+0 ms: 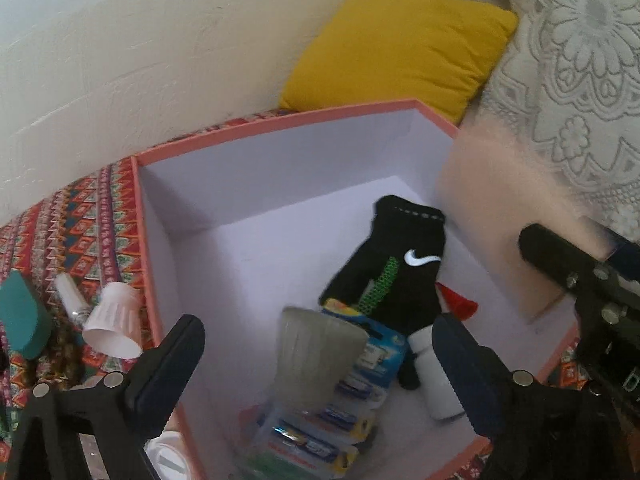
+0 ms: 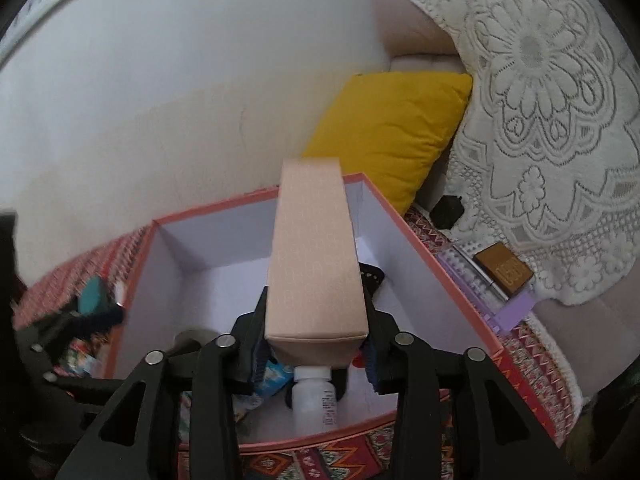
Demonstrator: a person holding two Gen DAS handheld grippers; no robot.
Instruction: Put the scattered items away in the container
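A pink-rimmed box with a white inside [image 1: 256, 128] [image 2: 444, 268] sits on a patterned cloth. In it lie a black glove [image 1: 400, 256], a battery pack [image 1: 340, 408], a white bottle [image 1: 436, 384] [image 2: 314, 404] and a grey ribbed cup [image 1: 316, 352], blurred. My left gripper [image 1: 320, 344] is open over the box. My right gripper [image 2: 316, 332] is shut on a long beige carton [image 2: 316, 276], held over the box; it shows blurred in the left wrist view [image 1: 512, 200].
Left of the box lie a white ribbed cup [image 1: 114, 326], a small white tube [image 1: 70, 292] and a teal block [image 1: 22, 316]. A lilac brick plate [image 2: 492, 292] and brown box [image 2: 506, 268] lie right. A yellow cushion [image 1: 400, 48] and lace cover [image 2: 540, 120] stand behind.
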